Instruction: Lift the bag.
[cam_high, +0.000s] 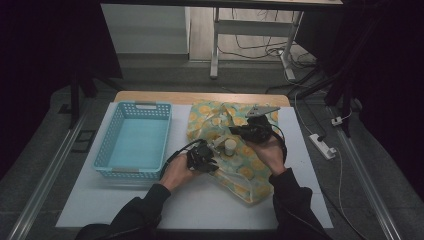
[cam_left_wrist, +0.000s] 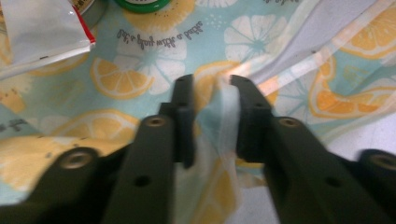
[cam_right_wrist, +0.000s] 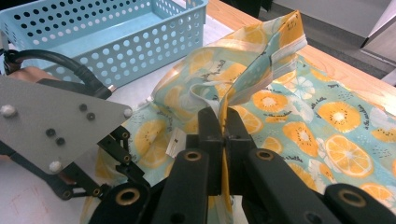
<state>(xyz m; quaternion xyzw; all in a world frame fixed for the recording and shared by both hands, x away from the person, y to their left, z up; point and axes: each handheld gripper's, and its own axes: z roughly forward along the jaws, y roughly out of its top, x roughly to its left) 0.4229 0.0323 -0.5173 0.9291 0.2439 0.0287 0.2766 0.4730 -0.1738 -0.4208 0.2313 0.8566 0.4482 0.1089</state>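
The cloth bag (cam_high: 227, 145), pale blue with orange and lemon slices printed on it, lies on the white table (cam_high: 200, 205) just to the right of the light blue basket (cam_high: 132, 140). A white jar (cam_high: 230, 146) stands on the bag between the two grippers.

Left gripper (cam_left_wrist: 212, 93): jaws partly open, with a fold of the bag's fabric standing between them; whether the pads press on the fabric cannot be told. In the left gripper view, a line of small dark script is printed on the fabric, but it shows upside down and is too blurred to read. A white packet with a red edge (cam_left_wrist: 42, 32) and a green lid (cam_left_wrist: 142, 4) lie at the top of that view.

Right gripper (cam_right_wrist: 224, 121): jaws closed on the bag's raised edge, which is lifted off the table. The small print on the fabric there is likewise illegible
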